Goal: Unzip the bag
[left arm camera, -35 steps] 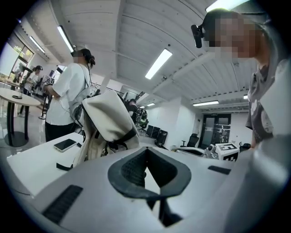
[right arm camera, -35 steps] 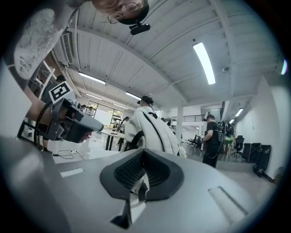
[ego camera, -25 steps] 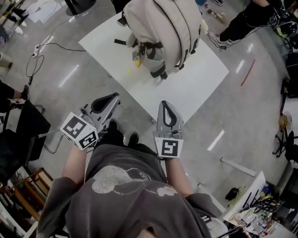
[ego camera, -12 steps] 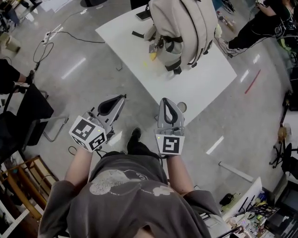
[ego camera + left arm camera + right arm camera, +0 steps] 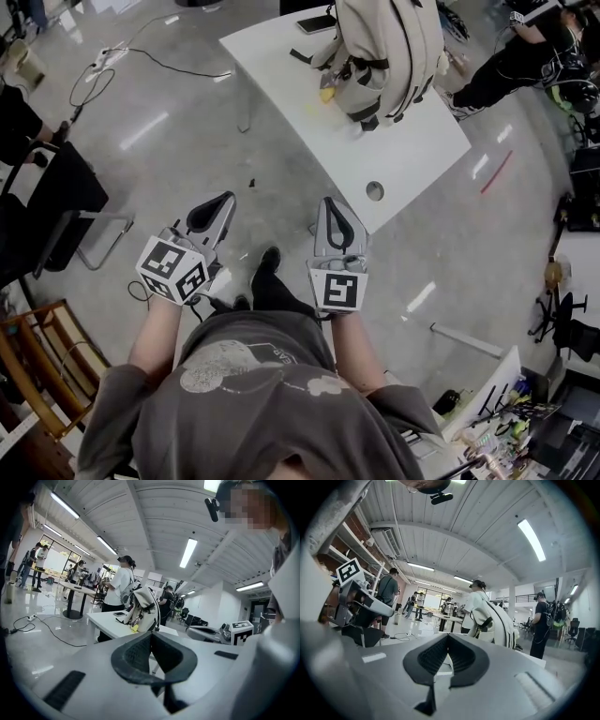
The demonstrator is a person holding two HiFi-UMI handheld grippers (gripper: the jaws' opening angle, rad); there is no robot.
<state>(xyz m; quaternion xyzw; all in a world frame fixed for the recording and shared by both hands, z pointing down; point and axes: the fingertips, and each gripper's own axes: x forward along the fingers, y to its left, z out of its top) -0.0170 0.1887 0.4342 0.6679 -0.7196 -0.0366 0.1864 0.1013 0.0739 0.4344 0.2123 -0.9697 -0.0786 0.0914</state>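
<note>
Both arms reach forward from the body, bent at the elbow. The left gripper point(image 5: 221, 200) points a little inward, toward the right gripper point(image 5: 329, 205), which points straight ahead. They are side by side, not touching. Each has its fingers point(image 5: 433, 657) closed together, empty.

Bare grey floor point(image 5: 281, 178) lies open between the left claw point(image 5: 223, 201), the right claw point(image 5: 330, 206), both with jaws together, and the white worktop point(image 5: 422, 150), with nothing standing in that stretch. The worktop's near corner is free apart from a round hole point(image 5: 375, 190). Farther back an upright beige backpack point(image 5: 384, 47) fills most of the far end, a phone point(image 5: 314, 23) to its left and a small yellow object point(image 5: 326, 94) at its base. A dark chair point(image 5: 56, 202) flanks the floor's left side, a cable point(image 5: 141, 56) trails beyond it, and a person point(image 5: 511, 61) crowds the worktop's far right side
</note>
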